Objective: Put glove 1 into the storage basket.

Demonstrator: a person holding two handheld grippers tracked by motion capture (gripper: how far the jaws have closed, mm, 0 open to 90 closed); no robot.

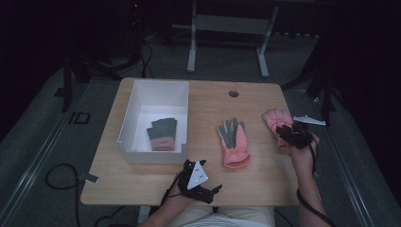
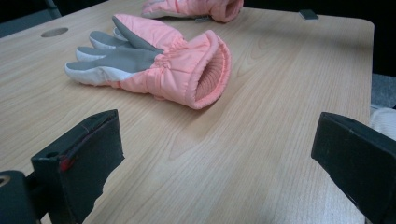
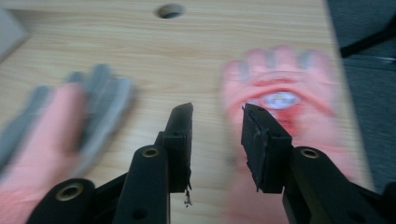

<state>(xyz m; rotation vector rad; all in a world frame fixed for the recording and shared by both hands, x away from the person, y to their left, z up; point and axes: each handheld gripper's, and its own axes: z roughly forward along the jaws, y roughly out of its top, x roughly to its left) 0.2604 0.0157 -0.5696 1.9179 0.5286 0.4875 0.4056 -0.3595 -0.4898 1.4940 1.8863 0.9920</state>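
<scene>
left gripper [image 1: 201, 182]: at 6 o'clock on the table [image 1: 265, 175], near edge, jaws wide apart with nothing between them.
right gripper [image 1: 288, 134]: at 3 o'clock, over the cuff end of the right glove [image 1: 275, 118], jaws narrowly parted, nothing between them.
middle glove [image 1: 233, 141]: pink and grey, flat on the table centre, cuff toward 6 o'clock, fingers toward 12.
white box [image 1: 137, 101]: at 9 o'clock, holds a folded grey and pink glove [image 1: 163, 134].
round hole [image 1: 233, 93]: at 12 o'clock, far edge of the table.
</scene>
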